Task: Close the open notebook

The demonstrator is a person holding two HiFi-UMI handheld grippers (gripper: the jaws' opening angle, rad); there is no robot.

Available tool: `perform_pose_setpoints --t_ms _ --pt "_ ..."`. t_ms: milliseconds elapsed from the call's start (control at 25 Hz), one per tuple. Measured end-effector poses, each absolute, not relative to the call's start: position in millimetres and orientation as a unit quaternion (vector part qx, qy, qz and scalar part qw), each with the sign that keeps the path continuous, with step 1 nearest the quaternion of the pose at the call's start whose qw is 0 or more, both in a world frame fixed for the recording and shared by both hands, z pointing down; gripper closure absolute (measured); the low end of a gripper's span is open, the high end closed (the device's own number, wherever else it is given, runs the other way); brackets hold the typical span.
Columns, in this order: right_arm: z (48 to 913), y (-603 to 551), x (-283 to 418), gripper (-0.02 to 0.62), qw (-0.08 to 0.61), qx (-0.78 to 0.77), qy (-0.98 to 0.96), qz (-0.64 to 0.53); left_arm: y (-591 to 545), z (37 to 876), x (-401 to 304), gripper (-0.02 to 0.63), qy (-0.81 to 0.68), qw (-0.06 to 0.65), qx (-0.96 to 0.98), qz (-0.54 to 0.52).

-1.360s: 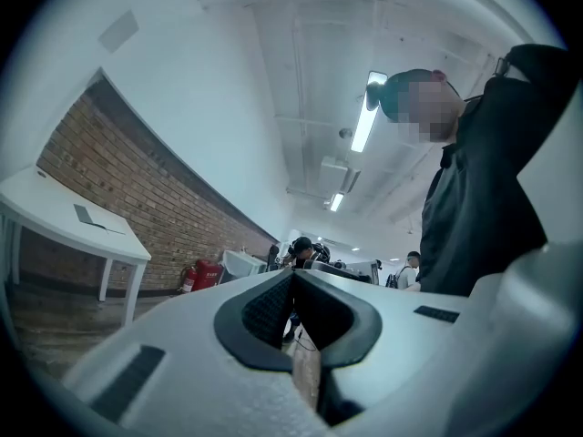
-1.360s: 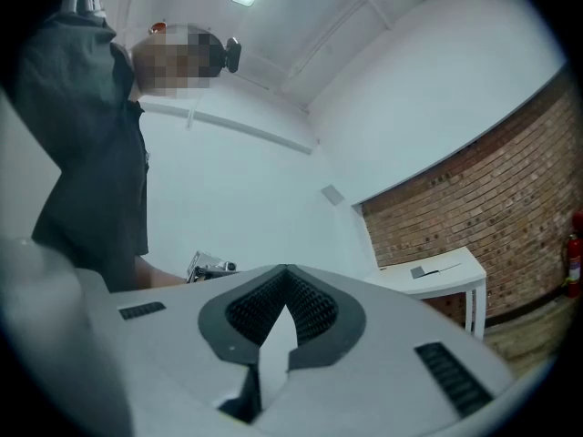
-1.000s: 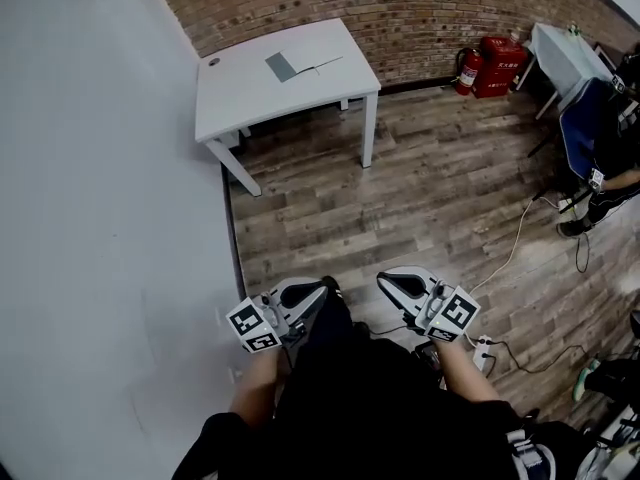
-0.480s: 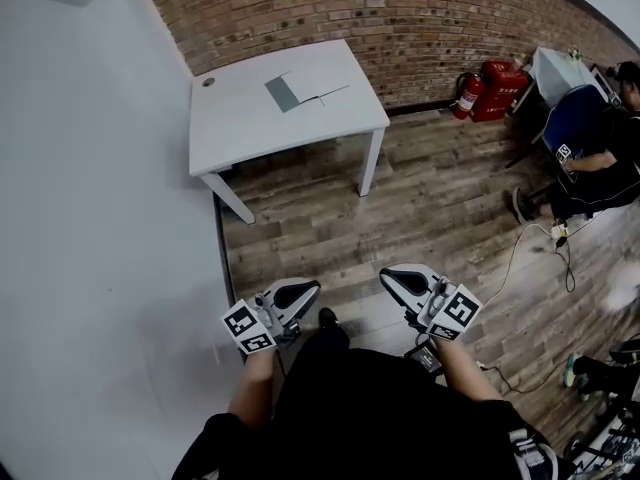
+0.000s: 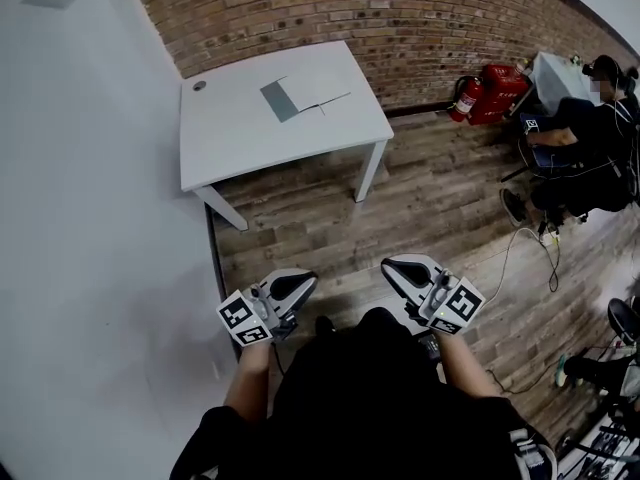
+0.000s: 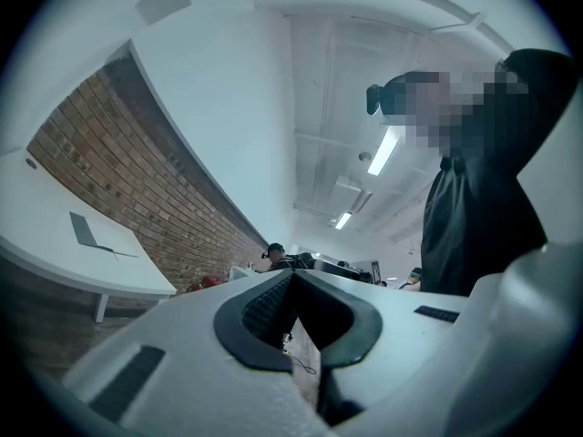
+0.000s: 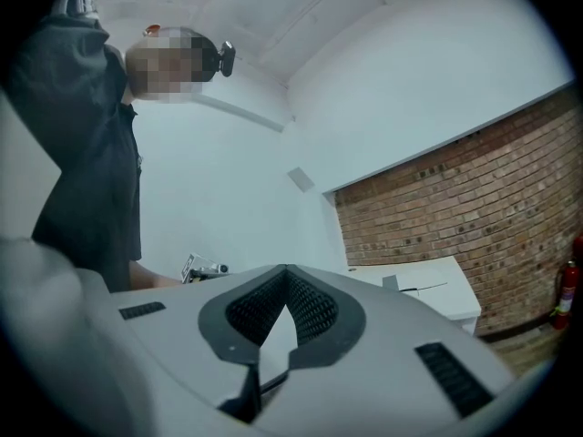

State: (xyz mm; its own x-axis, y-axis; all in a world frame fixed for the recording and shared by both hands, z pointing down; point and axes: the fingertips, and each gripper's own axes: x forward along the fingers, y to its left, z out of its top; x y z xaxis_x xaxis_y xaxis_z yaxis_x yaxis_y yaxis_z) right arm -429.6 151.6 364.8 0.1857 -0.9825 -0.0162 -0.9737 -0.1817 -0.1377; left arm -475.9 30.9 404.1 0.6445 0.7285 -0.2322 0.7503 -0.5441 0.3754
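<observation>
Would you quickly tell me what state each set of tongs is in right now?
Left tongs: closed, holding nothing.
Right tongs: closed, holding nothing.

Office or lab-type workroom, not home. Signs: bare white desk (image 5: 240,133) with open notebook (image 5: 305,95), against brick wall (image 5: 400,18); wood-plank floor (image 5: 430,208); red fire extinguisher (image 5: 466,73) at foot of wall; person (image 5: 585,138) seated by second desk (image 5: 555,73) at far right; cables (image 5: 515,248) loose on floor; long strip lights (image 6: 383,150) on ceiling.
</observation>
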Motion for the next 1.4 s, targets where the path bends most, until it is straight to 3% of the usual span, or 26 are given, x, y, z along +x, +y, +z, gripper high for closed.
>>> perform_pose_setpoints --t_ms 600,920,1400 --pt "403.0 161.0 -272.4 0.589 0.058 -0.719 0.691 -0.051 45.6 433.0 -337.5 0.588 0.351 0.220 0.910 0.022" --pt "394.4 160.1 -172.2 0.589 0.062 -0.668 0.739 -0.058 43.1 406.1 -248.6 0.588 0.285 0.221 0.933 0.011" --pt "394.3 145.3 -85.5 0.589 0.074 -0.644 0.759 -0.060 30.7 407.5 -165.0 0.588 0.254 0.229 0.940 -0.002"
